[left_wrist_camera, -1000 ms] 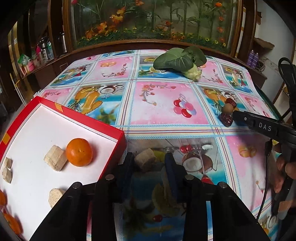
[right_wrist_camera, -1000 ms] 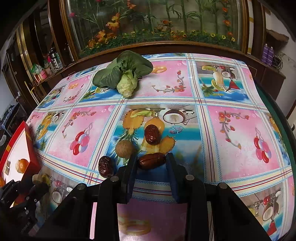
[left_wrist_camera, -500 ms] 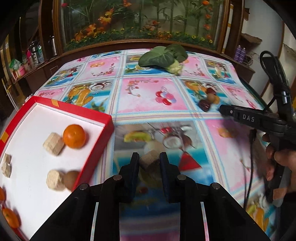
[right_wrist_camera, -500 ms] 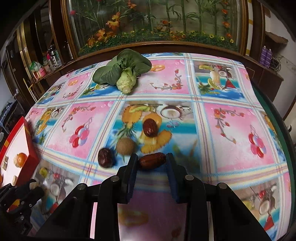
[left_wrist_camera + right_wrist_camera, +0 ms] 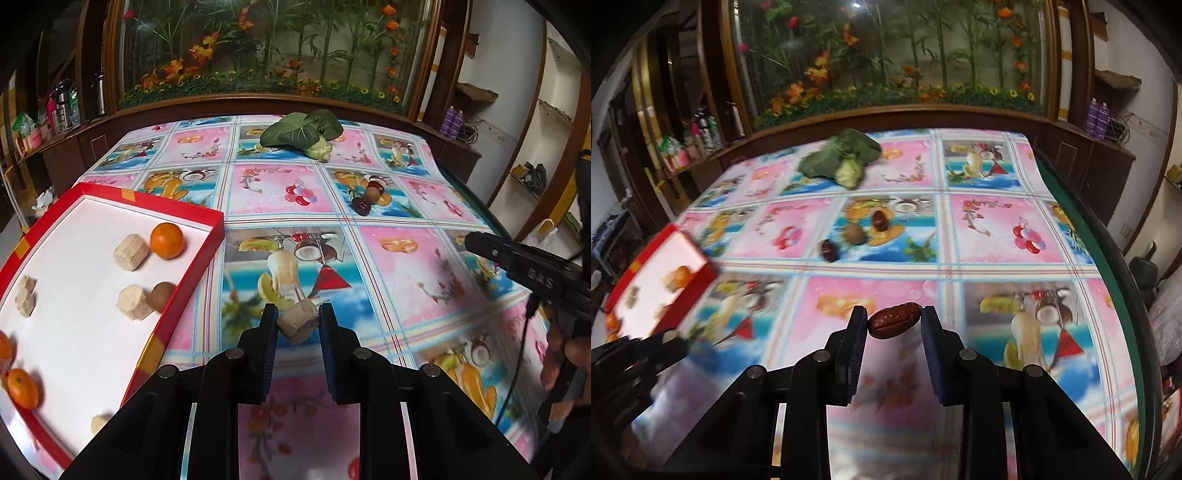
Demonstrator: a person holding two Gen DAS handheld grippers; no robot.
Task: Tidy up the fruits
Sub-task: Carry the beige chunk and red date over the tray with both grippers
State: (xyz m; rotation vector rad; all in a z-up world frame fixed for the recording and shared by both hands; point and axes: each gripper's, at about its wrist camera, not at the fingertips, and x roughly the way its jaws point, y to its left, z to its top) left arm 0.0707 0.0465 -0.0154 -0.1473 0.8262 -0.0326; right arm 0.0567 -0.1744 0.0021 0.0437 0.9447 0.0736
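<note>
The left gripper [image 5: 297, 320] pinched a small tan block [image 5: 298, 319] between its fingers. The right gripper [image 5: 894, 319] pinched a shiny dark red date [image 5: 894, 319] between its fingers.

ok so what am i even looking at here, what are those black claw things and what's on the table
Those are two hand-held grippers, each carrying its own camera that looks along its fingers. One picture is from the left gripper, which pinches a tan block. The other is from the right gripper, pinching a red date. On the flowered tablecloth sits a red tray holding oranges, tan blocks and a small brown fruit. Farther off lie two more dates, another brown fruit and a leafy vegetable.
</note>
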